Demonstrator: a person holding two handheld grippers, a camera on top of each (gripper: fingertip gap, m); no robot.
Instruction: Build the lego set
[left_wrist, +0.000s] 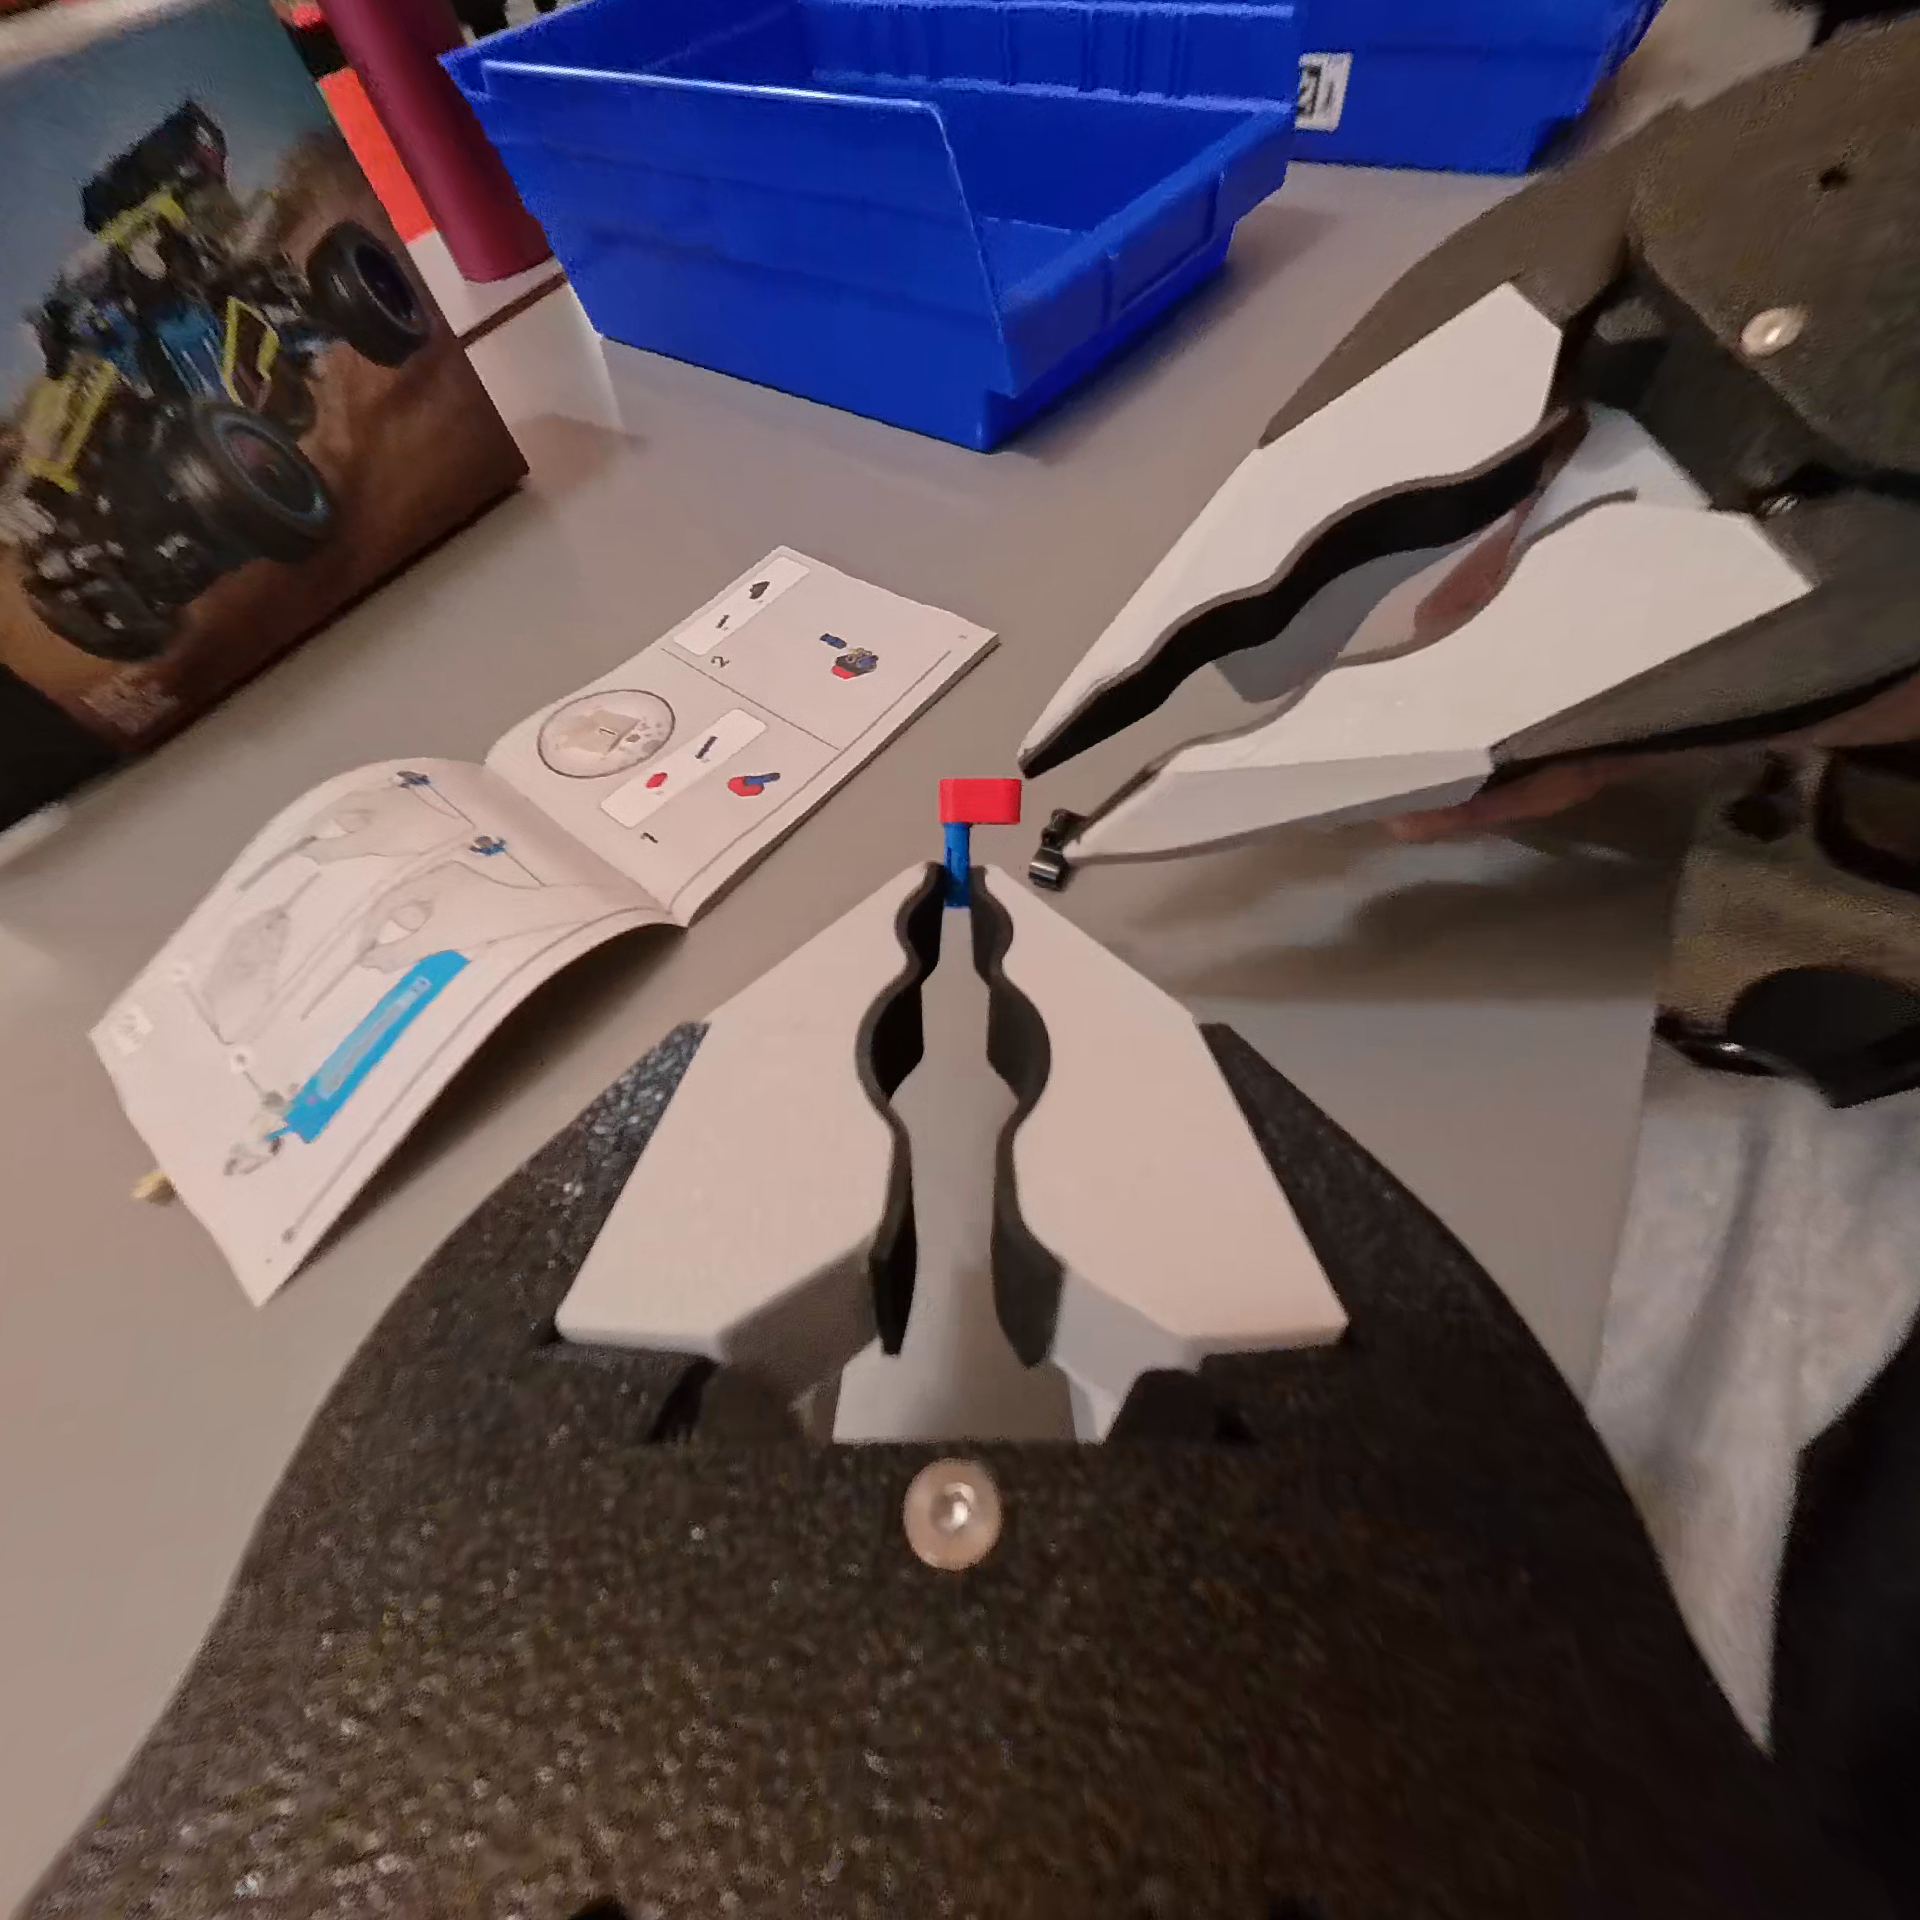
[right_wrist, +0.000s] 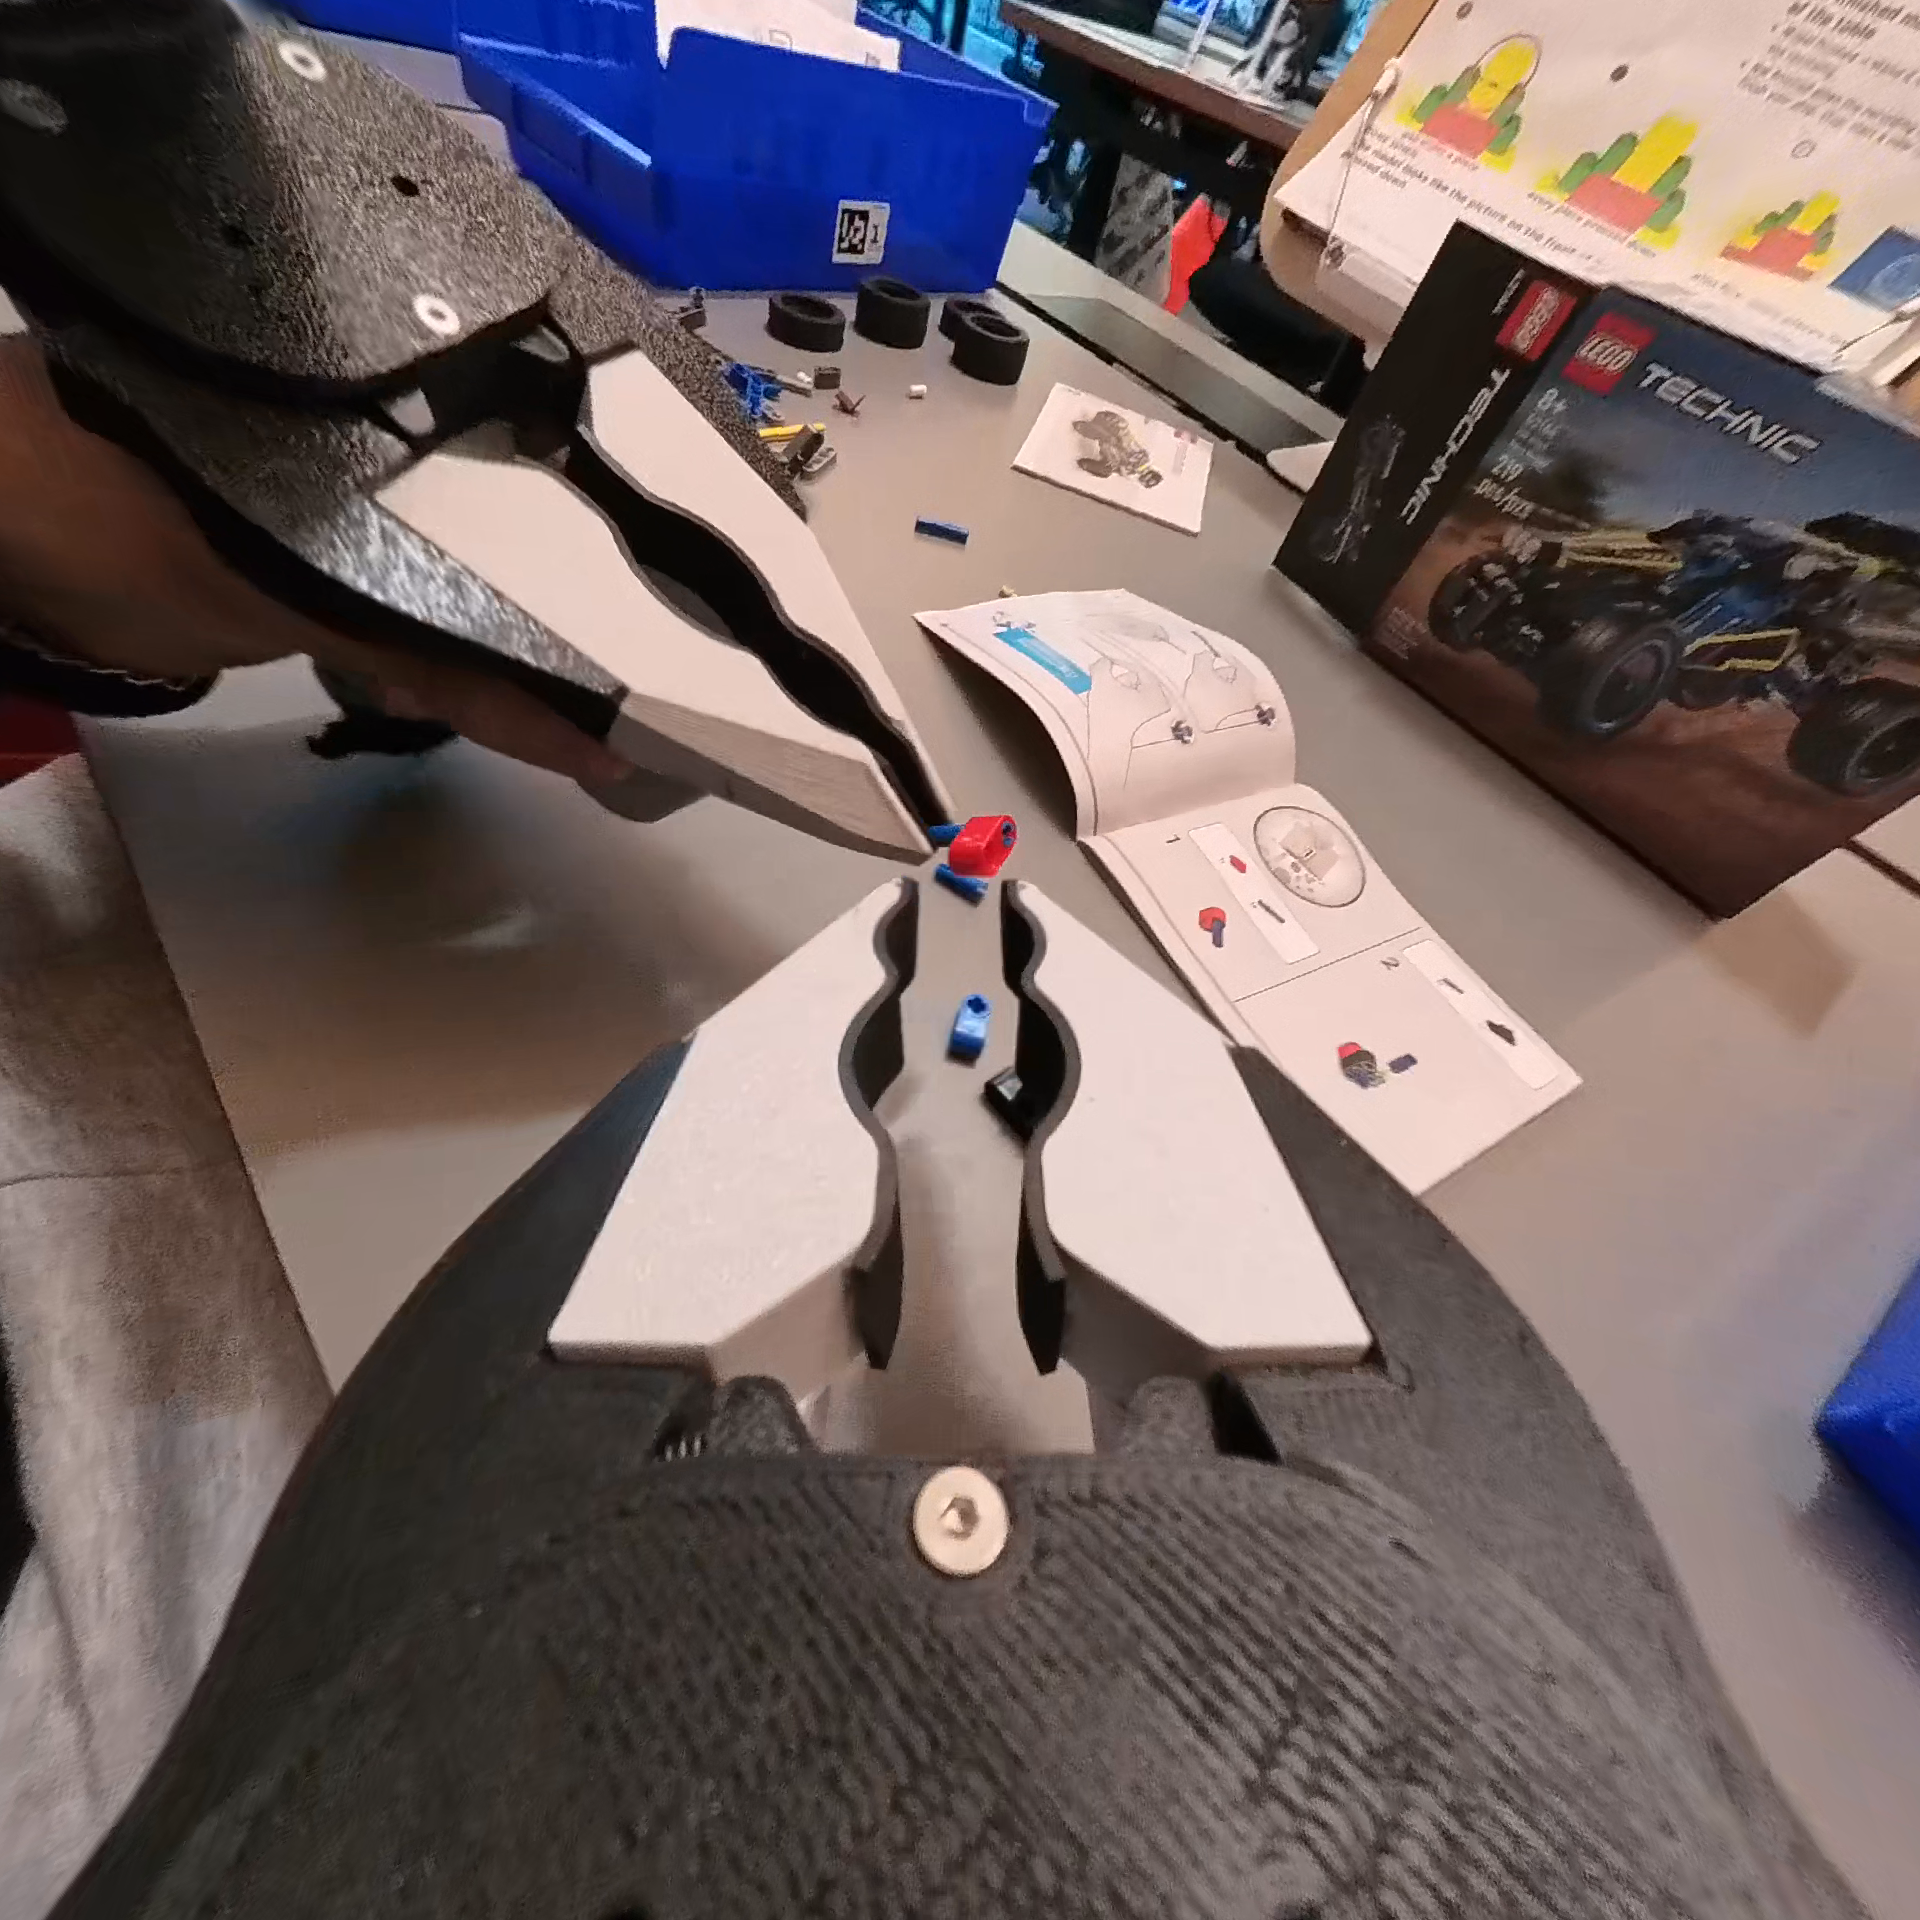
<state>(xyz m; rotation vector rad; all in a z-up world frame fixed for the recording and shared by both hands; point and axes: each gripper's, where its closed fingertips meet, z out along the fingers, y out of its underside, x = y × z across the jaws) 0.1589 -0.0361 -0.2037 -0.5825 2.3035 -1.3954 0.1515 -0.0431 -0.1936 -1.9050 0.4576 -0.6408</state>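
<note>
Pinching a blue pin (left_wrist: 954, 871) between its closed tips, the left hand-held gripper (left_wrist: 954, 883) holds it upright above the counter (left_wrist: 727, 499), with a red piece (left_wrist: 980, 801) seated on the pin's far end. In the right wrist view the same red piece (right_wrist: 981, 840) shows just past the left hand-held gripper (right_wrist: 928, 831), the pin (right_wrist: 943, 832) running back into the clamped tips.

The right hand-held gripper (right_wrist: 958, 894) has its fingers apart and holds nothing — its tips sit just short of the red piece, near but not touching. A second blue pin (right_wrist: 958, 885) shows between those tips; whether it rests on the counter I cannot tell. Nearer, between the open fingers, a small blue connector (right_wrist: 968, 1025) and a black piece (right_wrist: 1006, 1096) lie on the counter.

Beside the tips lies an open booklet (left_wrist: 582, 862), pages up. Farther off stand the set's box (right_wrist: 1631, 561) and blue bins (left_wrist: 883, 239), with black tyres (right_wrist: 894, 312) and loose small parts (right_wrist: 790, 416) in front of one bin — well apart from both hand-held grippers.
</note>
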